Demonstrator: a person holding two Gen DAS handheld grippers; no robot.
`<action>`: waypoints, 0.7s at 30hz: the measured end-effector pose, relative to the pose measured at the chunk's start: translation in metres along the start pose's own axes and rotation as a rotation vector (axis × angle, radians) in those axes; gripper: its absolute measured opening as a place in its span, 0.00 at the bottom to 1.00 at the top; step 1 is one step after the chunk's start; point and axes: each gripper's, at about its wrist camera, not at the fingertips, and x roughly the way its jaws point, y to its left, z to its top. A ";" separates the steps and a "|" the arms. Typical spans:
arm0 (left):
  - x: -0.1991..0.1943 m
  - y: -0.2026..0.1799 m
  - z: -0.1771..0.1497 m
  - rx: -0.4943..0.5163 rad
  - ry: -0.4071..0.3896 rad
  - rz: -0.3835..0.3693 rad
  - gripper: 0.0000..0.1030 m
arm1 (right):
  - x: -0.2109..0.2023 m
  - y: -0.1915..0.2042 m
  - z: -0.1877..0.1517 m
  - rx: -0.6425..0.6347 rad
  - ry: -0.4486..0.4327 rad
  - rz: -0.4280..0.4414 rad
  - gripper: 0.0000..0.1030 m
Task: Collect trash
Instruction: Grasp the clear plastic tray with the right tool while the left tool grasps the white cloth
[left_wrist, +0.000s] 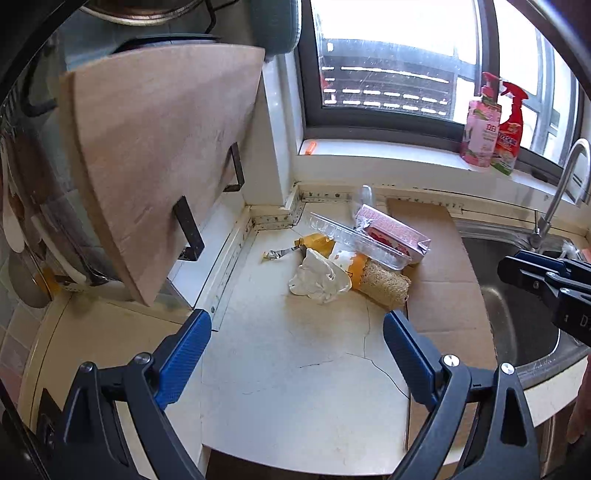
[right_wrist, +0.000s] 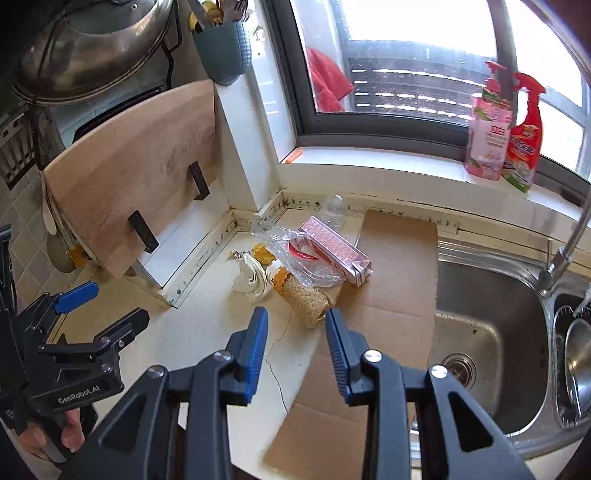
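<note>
White tissue (left_wrist: 319, 281), crumpled up, lies in the trash pile (left_wrist: 354, 254) near the back corner of the counter (left_wrist: 295, 369). It touches an orange and white wrapper (left_wrist: 351, 266). A rough tan roll (left_wrist: 384, 286) sticks out from that wrapper toward the front. On top of them sits a clear plastic box (left_wrist: 354, 236). A pink carton (left_wrist: 397, 230) lies just behind the box, and its end rests on the cardboard (left_wrist: 439, 280). A small bit of foil (left_wrist: 271, 254) lies alone just to the left of the pile. A clear bottle (right_wrist: 334, 210) stands behind the pile by the back edge.

The flat cardboard covers the counter between the pile and the sink (right_wrist: 491, 306). A tap (left_wrist: 561, 192) bends over the sink.

The left gripper (left_wrist: 297, 325) hangs over the front part of the counter. Its jaws are spread wide and nothing is in them. The right gripper (right_wrist: 296, 321) points at the tan roll. Its jaws are partly apart with nothing between them, and they touch nothing.

A wooden board (left_wrist: 159, 158) stands in a rack at the left edge. Two spray bottles (left_wrist: 495, 125) stand on the window sill (left_wrist: 388, 155).
</note>
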 end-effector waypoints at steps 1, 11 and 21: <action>0.014 -0.002 0.005 -0.012 0.024 -0.003 0.91 | 0.011 -0.002 0.005 -0.018 0.011 0.010 0.32; 0.153 -0.015 0.027 -0.171 0.258 -0.049 0.91 | 0.152 -0.016 0.034 -0.177 0.159 0.063 0.32; 0.223 -0.023 0.026 -0.195 0.344 0.020 0.90 | 0.214 -0.013 0.019 -0.322 0.221 0.057 0.32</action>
